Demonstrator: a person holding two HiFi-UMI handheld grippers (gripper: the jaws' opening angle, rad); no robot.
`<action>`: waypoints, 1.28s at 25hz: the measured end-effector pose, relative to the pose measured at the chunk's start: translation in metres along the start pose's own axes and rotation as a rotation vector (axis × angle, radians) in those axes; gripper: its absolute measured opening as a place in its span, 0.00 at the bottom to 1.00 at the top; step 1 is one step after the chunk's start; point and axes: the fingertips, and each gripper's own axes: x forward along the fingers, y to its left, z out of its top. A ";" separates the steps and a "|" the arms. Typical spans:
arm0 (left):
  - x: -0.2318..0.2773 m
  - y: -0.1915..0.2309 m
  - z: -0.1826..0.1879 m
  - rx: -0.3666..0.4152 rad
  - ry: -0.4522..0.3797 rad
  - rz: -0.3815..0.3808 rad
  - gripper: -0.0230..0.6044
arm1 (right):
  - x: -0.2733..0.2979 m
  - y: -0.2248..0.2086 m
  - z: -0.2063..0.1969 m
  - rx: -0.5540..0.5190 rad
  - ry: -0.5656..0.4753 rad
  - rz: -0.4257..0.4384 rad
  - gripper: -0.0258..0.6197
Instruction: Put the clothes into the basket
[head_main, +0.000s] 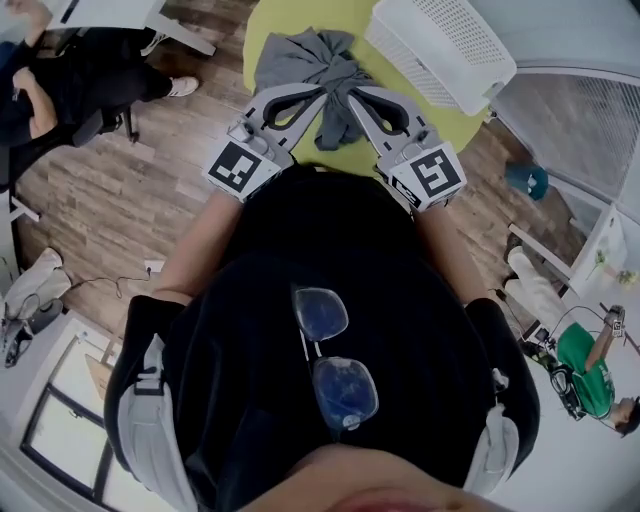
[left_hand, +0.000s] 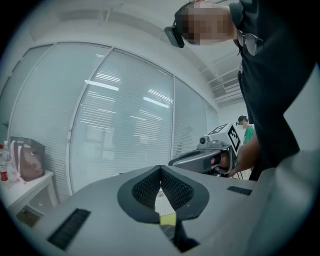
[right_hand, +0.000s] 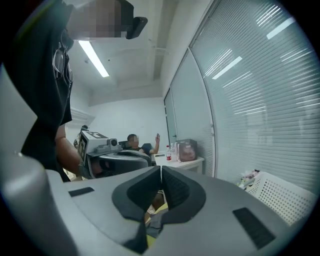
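Head view: both grippers held out side by side over the yellow-green table (head_main: 300, 12), tips angled toward each other.
Left gripper (head_main: 318, 97): jaws closed, pads meeting at the tips, nothing between them.
Right gripper (head_main: 355, 95): jaws closed as well, pads together, empty.
Clothes (head_main: 300, 55): grey crumpled heap on the table, mostly far of the two tips; near edge runs under the tips, contact can't be told.
Basket (head_main: 440, 45): white, perforated, far right on the table, just right of the clothes, none of the clothes in it.
Right gripper view: grey cloth and yellow table show below the closed jaws, basket off to the right.
Floor (head_main: 110, 200): wood, seated person (head_main: 60, 90) far left.
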 end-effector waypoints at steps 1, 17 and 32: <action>0.001 0.004 -0.002 -0.002 0.005 -0.022 0.05 | 0.004 -0.001 -0.001 0.006 0.004 -0.021 0.08; 0.030 0.052 -0.062 -0.019 0.104 -0.202 0.05 | 0.040 -0.031 -0.099 0.041 0.350 -0.240 0.09; 0.063 0.073 -0.121 0.002 0.188 -0.180 0.05 | 0.053 -0.067 -0.212 0.107 0.690 -0.130 0.35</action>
